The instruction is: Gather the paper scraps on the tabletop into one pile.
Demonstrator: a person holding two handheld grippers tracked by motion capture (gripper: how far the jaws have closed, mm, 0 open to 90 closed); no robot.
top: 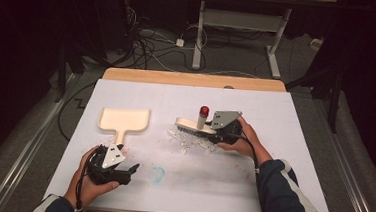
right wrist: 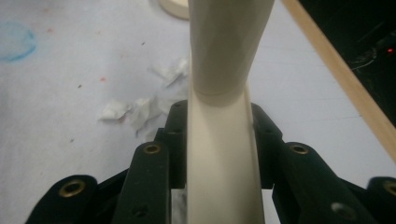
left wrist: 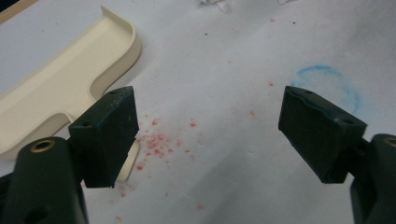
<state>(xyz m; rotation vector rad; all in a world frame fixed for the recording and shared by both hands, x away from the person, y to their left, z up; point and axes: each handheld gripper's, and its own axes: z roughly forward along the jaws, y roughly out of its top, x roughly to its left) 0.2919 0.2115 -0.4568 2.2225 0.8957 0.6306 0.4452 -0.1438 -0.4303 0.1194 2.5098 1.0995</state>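
Note:
A cream brush (top: pixel 190 125) with an upright red-capped post (top: pixel 204 110) lies over the table's middle. My right gripper (top: pixel 217 133) is shut on its handle; in the right gripper view the cream handle (right wrist: pixel 219 56) runs up between the black jaws of the right gripper (right wrist: pixel 219 135). White paper scraps (top: pixel 189 142) are scattered under and in front of the brush. A cream dustpan (top: pixel 124 120) rests flat at the left, handle pointing toward me. My left gripper (top: pixel 132 171) stands open just below that handle, nothing between the jaws of the left gripper (left wrist: pixel 210 130).
Red crumbs (left wrist: pixel 156 140) and a blue chalk ring (left wrist: pixel 329 81) mark the white sheet (top: pixel 273 142) near my left gripper. The wooden table edge (top: pixel 193 79) runs along the back. Beyond it are desk legs and cables on the floor.

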